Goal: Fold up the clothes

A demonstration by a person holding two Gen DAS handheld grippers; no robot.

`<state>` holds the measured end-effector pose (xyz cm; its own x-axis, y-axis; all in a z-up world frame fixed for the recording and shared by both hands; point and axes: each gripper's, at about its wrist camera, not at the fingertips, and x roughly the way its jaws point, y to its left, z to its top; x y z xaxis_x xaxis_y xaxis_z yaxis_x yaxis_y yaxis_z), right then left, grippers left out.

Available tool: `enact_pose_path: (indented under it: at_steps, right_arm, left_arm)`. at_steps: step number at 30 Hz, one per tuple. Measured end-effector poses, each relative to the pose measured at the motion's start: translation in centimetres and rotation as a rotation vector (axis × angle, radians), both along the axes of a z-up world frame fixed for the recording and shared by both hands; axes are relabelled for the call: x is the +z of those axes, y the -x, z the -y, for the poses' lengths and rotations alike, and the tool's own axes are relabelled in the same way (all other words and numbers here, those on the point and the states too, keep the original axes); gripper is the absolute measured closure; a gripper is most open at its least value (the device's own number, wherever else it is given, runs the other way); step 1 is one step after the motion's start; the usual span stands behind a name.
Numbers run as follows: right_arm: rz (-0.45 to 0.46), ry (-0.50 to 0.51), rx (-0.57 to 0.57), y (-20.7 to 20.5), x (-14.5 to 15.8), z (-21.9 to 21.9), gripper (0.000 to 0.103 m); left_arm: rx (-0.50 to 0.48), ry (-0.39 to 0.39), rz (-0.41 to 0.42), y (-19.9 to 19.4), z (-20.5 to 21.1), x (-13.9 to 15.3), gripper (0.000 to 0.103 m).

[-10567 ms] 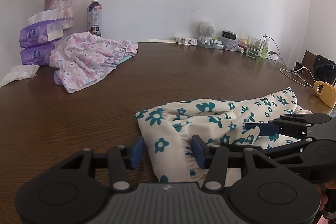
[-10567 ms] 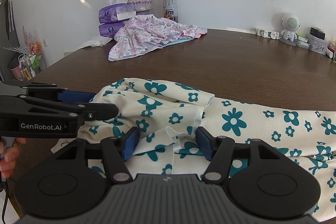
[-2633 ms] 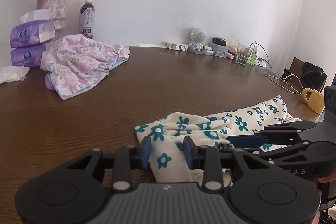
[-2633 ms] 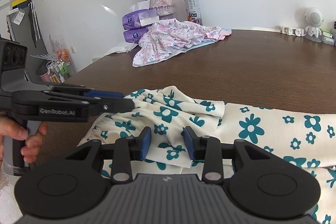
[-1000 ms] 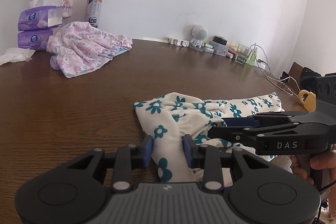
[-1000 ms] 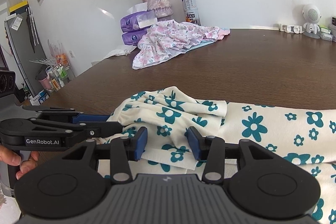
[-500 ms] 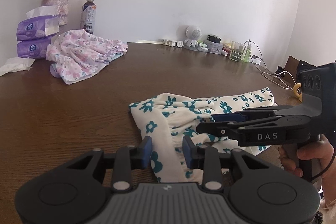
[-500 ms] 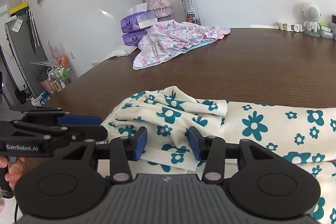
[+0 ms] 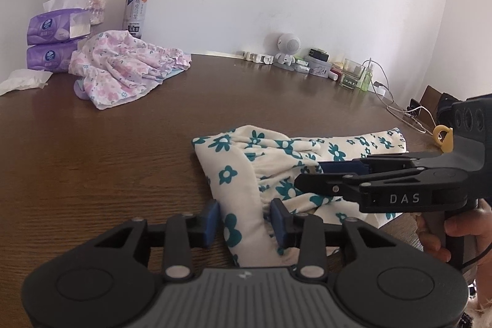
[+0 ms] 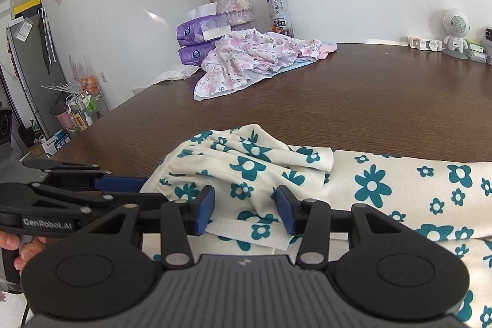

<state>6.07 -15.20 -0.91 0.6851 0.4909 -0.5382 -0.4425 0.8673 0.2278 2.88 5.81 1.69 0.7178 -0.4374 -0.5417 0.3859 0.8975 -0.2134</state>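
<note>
The cream garment with teal flowers (image 9: 276, 162) is lying along the near edge of the dark wooden table (image 9: 92, 143), filling the lower centre and right of the left wrist view and the lower right of the right wrist view. Its gathered waistband end is bunching up toward the frame's centre, with a loose flap lying over the flatter length that is running off to the right.

The left gripper (image 9: 246, 219) is sitting low in its own frame, its blue pads apart with a strip of the elastic edge passing between them; the cloth looks to be touching the pads, but I cannot tell whether it is being pinched. The right gripper (image 10: 244, 209) is likewise spread, straddling a fold of the fabric without closing on it. Both seem to be lining up on the waistband end, probably so the two can lift that edge together and carry it over the rest.

Each camera is catching the other tool: in the left wrist view the right gripper is reaching in from the right side, with fingers of the person's hand (image 9: 442, 235) wrapping its grip. Only the right wrist view is showing the room beyond the table's edge at left. The pink floral garment (image 10: 255, 60) is waiting, crumpled, beside the tissue packs (image 10: 200, 39).
</note>
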Motion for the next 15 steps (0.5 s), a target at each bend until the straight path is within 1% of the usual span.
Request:
enact_pose_path:
  at_steps: [2, 3, 5, 7, 9, 12, 15]
  right_arm:
    - [-0.001, -0.001, 0.0, 0.0, 0.0, 0.0, 0.058]
    - [-0.001, -0.002, 0.0, 0.0, 0.0, 0.0, 0.058]
    - [0.0, -0.001, 0.0, 0.0, 0.0, 0.0, 0.058]
    - [0.0, 0.001, 0.0, 0.0, 0.0, 0.0, 0.058]
    - [0.001, 0.002, 0.0, 0.0, 0.0, 0.0, 0.058]
    - [0.001, 0.002, 0.0, 0.0, 0.0, 0.0, 0.058]
    - [0.002, 0.004, 0.0, 0.0, 0.0, 0.0, 0.058]
  left_arm:
    - [0.005, 0.036, 0.03, 0.1, -0.3, 0.9, 0.069]
    - [0.009, 0.051, 0.047, 0.2, -0.5, 1.3, 0.066]
    - [0.021, 0.071, 0.08, 0.0, -0.7, 2.2, 0.066]
    - [0.036, 0.06, 0.092, -0.5, -0.6, 2.5, 0.066]
    - [0.047, 0.042, 0.08, -1.2, -0.3, 2.2, 0.066]
    - [0.036, 0.006, 0.044, -1.9, 0.3, 1.0, 0.068]
    - [0.027, -0.01, 0.03, -2.1, 0.6, -0.2, 0.068]
